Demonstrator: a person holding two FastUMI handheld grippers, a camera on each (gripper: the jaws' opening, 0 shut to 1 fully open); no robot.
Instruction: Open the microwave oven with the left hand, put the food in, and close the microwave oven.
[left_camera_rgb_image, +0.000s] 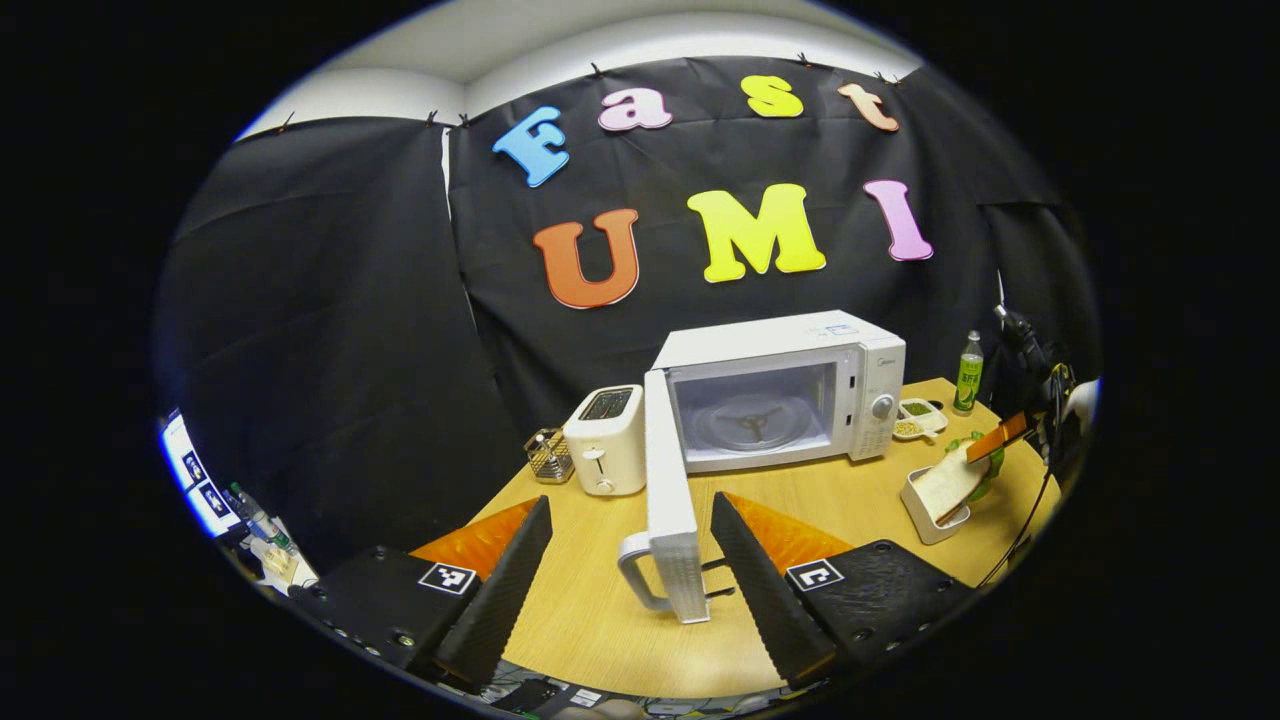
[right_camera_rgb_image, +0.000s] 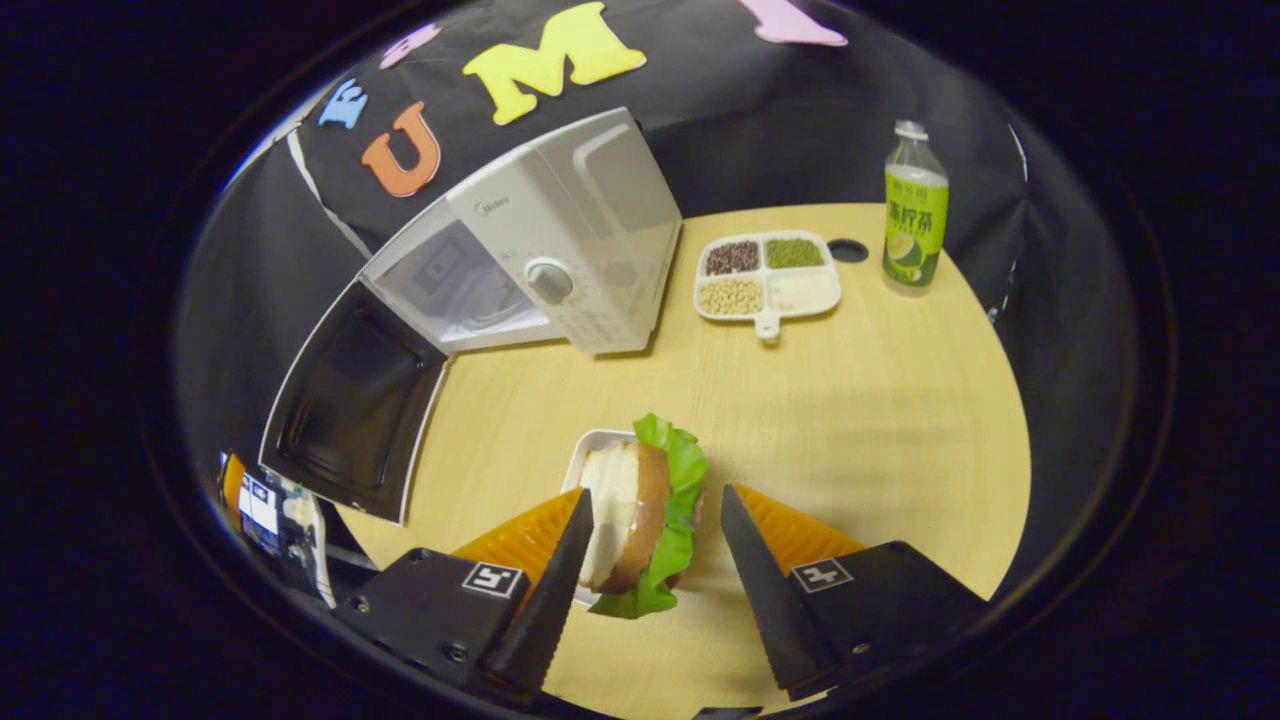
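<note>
The white microwave (left_camera_rgb_image: 780, 385) stands at the back of the wooden table (left_camera_rgb_image: 590, 600), its door (left_camera_rgb_image: 668, 500) swung wide toward me and the glass turntable (left_camera_rgb_image: 755, 420) bare. My left gripper (left_camera_rgb_image: 632, 500) is open, the door's handle (left_camera_rgb_image: 640, 572) standing between its fingers without touching them. In the right gripper view the microwave (right_camera_rgb_image: 560, 240) and its door (right_camera_rgb_image: 350, 400) are at the left. A sandwich (right_camera_rgb_image: 635, 510) with lettuce stands on edge in a small white dish (right_camera_rgb_image: 590, 450). My right gripper (right_camera_rgb_image: 655, 492) is open around it; one finger touches the bread, the other stands apart.
A white toaster (left_camera_rgb_image: 605, 440) and a wire holder (left_camera_rgb_image: 548, 455) stand left of the microwave. A divided tray of beans (right_camera_rgb_image: 768, 275) and a green bottle (right_camera_rgb_image: 915, 205) sit to its right, near a round hole (right_camera_rgb_image: 848, 250) in the table.
</note>
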